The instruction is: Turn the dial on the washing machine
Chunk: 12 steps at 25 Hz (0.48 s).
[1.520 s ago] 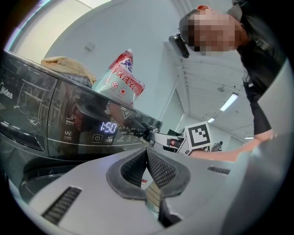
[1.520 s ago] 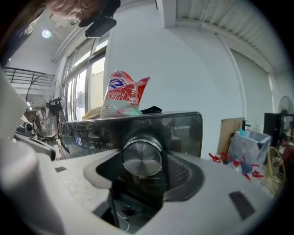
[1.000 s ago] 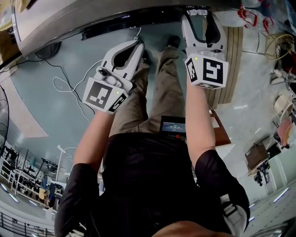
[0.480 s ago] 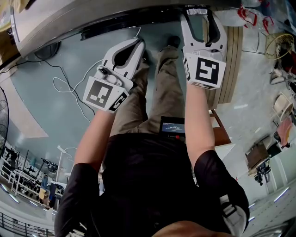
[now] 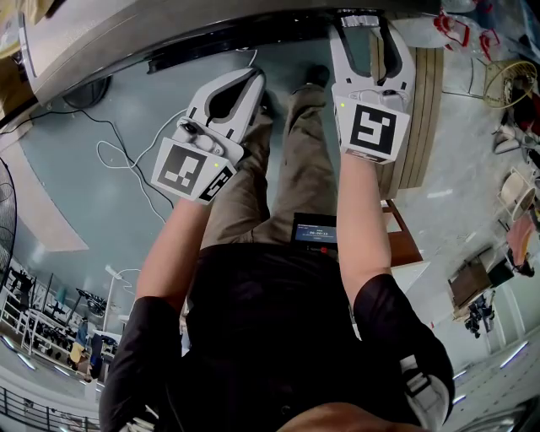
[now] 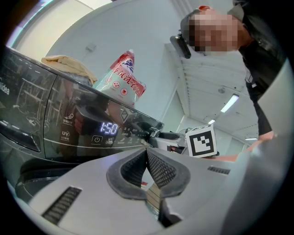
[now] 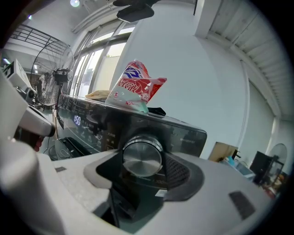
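The left tongs (image 6: 146, 149) are seen shut on nothing, held before the machine's (image 6: 41, 119) glossy dark panel. Near the panel's right end the dial (image 7: 142, 158), a round brushed-metal knob, is clasped at its sides by the right tongs (image 5: 372, 25). The dial is judged rigid, smooth and slippery. It is best gripped squarely across its rim.

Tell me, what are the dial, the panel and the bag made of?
Dial: probably brushed metal, or plastic with a metal coat. It is silver with a soft, dull sheen.
Panel: glossy dark plastic or glass. It mirrors the room.
Bag: thin plastic film. It is shiny, crinkled and printed.
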### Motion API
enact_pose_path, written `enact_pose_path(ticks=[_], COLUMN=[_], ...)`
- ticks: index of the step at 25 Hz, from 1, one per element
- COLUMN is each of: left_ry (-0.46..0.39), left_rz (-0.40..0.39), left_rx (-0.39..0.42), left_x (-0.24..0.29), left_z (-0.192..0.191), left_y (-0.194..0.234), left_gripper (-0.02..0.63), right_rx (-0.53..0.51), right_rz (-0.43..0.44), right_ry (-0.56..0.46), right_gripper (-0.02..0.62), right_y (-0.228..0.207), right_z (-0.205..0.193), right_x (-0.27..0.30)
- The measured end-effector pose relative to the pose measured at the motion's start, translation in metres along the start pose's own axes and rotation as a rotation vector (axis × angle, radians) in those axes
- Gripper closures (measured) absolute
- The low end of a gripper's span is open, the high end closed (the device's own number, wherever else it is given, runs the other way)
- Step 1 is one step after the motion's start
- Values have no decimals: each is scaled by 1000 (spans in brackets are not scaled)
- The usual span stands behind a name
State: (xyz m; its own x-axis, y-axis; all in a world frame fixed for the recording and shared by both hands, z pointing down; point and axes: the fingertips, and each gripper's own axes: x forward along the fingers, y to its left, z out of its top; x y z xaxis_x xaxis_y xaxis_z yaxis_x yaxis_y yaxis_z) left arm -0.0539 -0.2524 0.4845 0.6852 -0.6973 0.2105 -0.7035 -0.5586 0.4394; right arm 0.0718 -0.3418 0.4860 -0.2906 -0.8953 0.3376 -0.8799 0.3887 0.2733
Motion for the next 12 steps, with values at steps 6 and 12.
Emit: enact_pose_path(ticks=[6, 12], left_ry=[0, -5], left_rz=[-3, -5], left_rx=[0, -2], left_x=[2, 6], left_z=[-2, -2], left_y=[1, 1], left_gripper=[611, 611], right_rx=[-48, -96], right_rz=[-6, -9], right_ry=[5, 9], right_gripper=[321, 321], right_y=[1, 2], right_z=[-1, -1], right_x=[0, 0])
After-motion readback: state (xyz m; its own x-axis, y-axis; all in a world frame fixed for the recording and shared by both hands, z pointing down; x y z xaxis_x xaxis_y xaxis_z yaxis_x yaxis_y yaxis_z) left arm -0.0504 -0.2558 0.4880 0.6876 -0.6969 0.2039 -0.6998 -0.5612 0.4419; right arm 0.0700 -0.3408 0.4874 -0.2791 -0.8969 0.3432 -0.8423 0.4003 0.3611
